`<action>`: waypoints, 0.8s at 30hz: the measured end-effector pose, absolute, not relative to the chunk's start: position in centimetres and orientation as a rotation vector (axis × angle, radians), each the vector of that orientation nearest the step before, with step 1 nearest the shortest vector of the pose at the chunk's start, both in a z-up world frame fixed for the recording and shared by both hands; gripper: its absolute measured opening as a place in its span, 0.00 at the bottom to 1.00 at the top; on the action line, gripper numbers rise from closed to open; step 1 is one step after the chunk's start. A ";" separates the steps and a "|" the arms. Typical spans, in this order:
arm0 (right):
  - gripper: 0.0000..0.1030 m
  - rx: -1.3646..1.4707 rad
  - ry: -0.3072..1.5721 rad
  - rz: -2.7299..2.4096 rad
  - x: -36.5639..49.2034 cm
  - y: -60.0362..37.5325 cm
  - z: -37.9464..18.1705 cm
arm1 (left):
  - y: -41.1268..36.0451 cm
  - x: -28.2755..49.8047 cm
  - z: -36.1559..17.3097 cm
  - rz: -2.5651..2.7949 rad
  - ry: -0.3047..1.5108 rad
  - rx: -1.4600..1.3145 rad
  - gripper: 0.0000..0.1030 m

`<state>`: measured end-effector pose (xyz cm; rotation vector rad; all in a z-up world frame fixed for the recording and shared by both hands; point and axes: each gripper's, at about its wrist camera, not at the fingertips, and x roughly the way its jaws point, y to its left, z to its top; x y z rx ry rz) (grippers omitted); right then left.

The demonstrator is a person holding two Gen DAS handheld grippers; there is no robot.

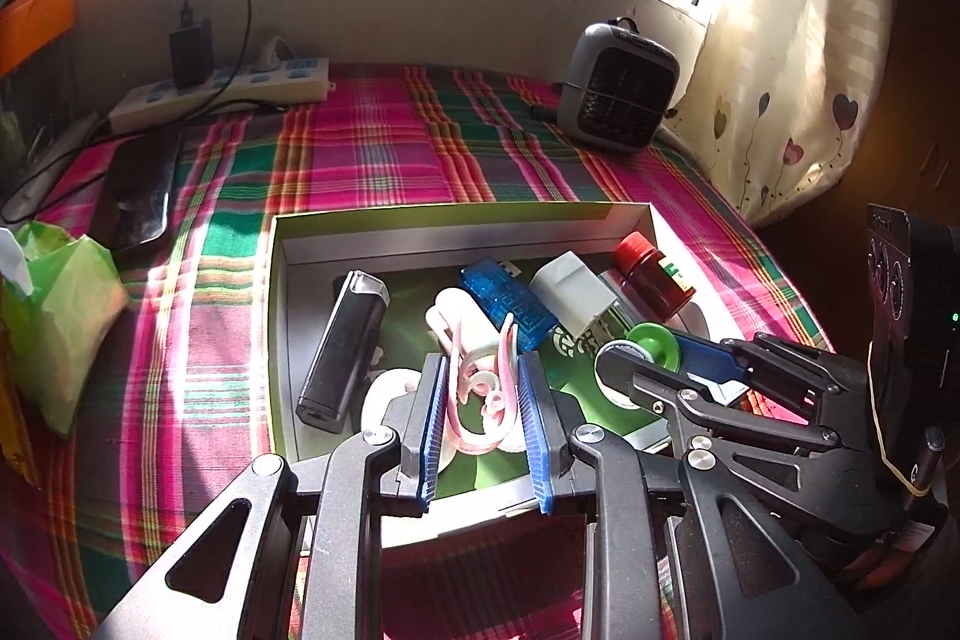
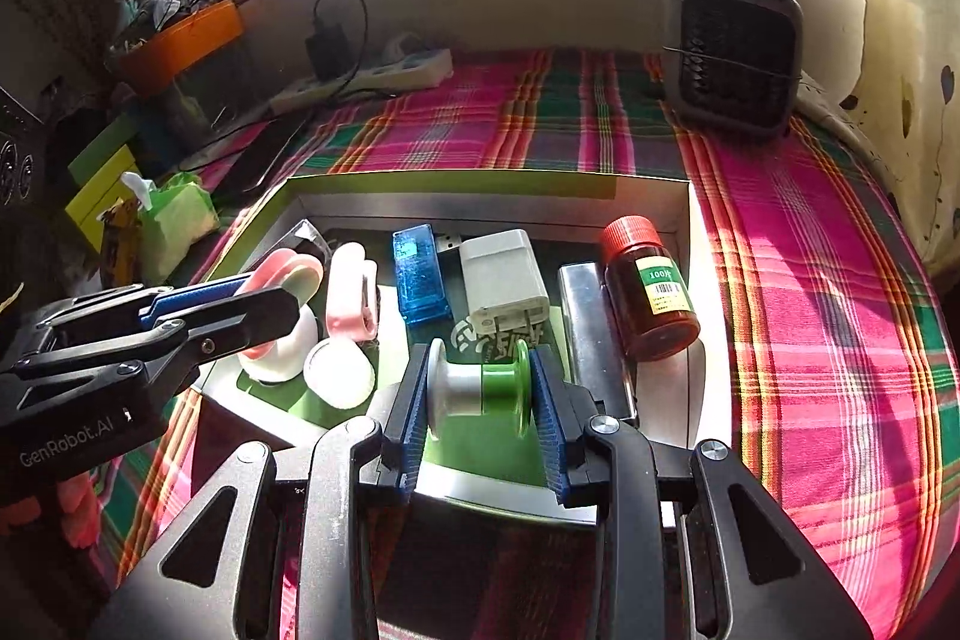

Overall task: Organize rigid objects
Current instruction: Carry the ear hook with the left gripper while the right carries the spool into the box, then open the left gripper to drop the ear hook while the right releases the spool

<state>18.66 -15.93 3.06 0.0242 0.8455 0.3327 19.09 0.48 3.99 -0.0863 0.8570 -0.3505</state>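
An open box (image 1: 456, 211) (image 2: 480, 187) on the plaid cloth holds several rigid objects. My left gripper (image 1: 480, 370) is shut on a pink clip (image 1: 480, 400) above the box's near-left part; the clip also shows in the right wrist view (image 2: 282, 274). My right gripper (image 2: 480, 382) is shut on a green and white spool (image 2: 480, 388), which also shows in the left wrist view (image 1: 648, 346). In the box lie a black power bank (image 1: 342, 346), a blue USB device (image 2: 420, 274), a white charger (image 2: 504, 280), a red-capped bottle (image 2: 648, 292), a silver bar (image 2: 591, 328) and a white round lid (image 2: 339, 373).
A small grey heater (image 2: 732, 46) stands at the back right. A power strip (image 1: 228, 91) with a plugged charger lies at the back left. A green tissue pack (image 1: 54, 316) and a dark flat device (image 1: 141, 196) sit left of the box. A curtain (image 1: 798, 40) hangs right.
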 end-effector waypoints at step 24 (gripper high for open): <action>0.32 -0.038 0.824 0.308 18.9 -15.2 2.5 | 0.3 19.7 2.9 -0.357 0.892 -0.096 0.22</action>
